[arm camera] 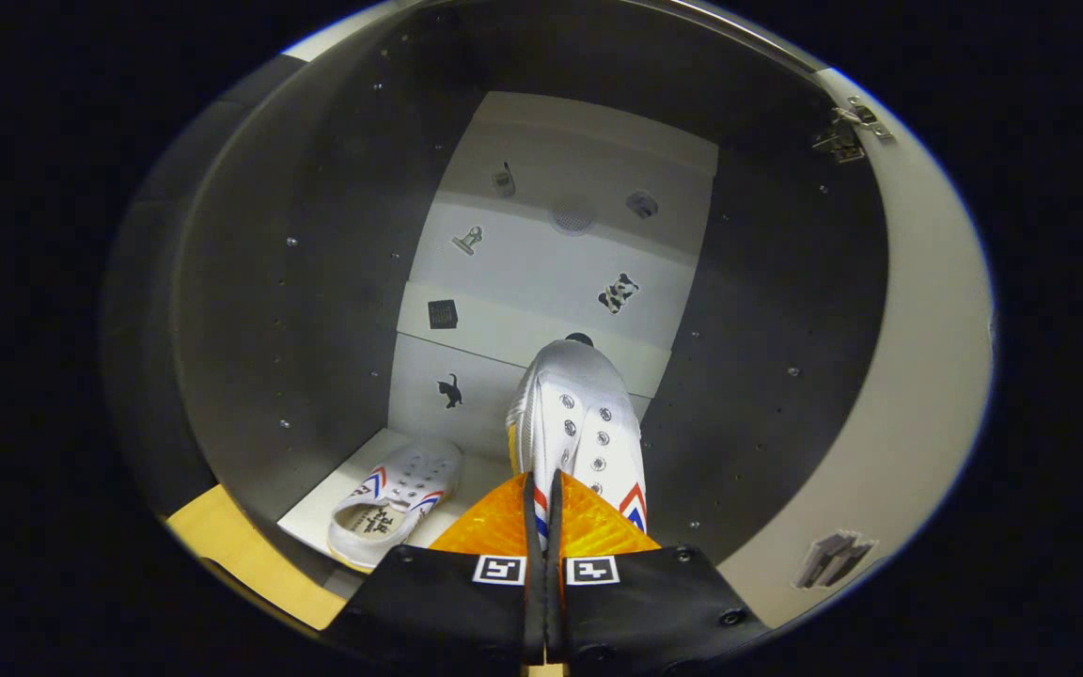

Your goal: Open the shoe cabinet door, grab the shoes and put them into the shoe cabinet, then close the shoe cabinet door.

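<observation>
Gripper view: fingers (530, 503) pressed nearly together, seemingly pinching the heel edge of a white shoe (579, 423) — long axis straight ahead, toe toward the cabinet's back wall (551, 273). Two shoes counted; second shoe (396, 503) left of the fingers on the cabinet floor (316, 503), toe angled up-right. Open door (918, 376) to the right.

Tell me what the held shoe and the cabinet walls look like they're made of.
Held shoe, pinched in the gripper: likely white canvas, from its matte weave and metal eyelets. Cabinet side walls: probably dark laminated board, smooth with rows of shelf-pin holes. The door looks pale and smooth.
</observation>
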`<state>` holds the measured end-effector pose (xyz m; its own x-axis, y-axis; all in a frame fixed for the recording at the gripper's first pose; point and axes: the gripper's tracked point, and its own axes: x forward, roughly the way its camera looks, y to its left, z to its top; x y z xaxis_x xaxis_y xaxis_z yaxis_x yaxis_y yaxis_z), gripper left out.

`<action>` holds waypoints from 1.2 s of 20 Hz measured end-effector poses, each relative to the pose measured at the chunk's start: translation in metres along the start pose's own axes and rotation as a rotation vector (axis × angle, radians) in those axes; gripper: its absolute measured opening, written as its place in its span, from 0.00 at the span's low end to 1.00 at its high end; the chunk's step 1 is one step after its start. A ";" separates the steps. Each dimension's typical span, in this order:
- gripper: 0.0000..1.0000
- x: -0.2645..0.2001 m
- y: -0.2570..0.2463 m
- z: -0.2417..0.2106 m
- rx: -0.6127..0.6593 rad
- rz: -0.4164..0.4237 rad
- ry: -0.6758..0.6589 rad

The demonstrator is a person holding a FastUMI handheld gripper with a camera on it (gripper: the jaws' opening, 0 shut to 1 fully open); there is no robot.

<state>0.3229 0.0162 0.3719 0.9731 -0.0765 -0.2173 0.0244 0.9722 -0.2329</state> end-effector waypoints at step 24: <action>0.51 0.064 0.012 -0.062 0.223 0.061 0.197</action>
<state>0.3710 0.0096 0.2963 0.9115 -0.0362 -0.4097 0.0379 0.9993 -0.0040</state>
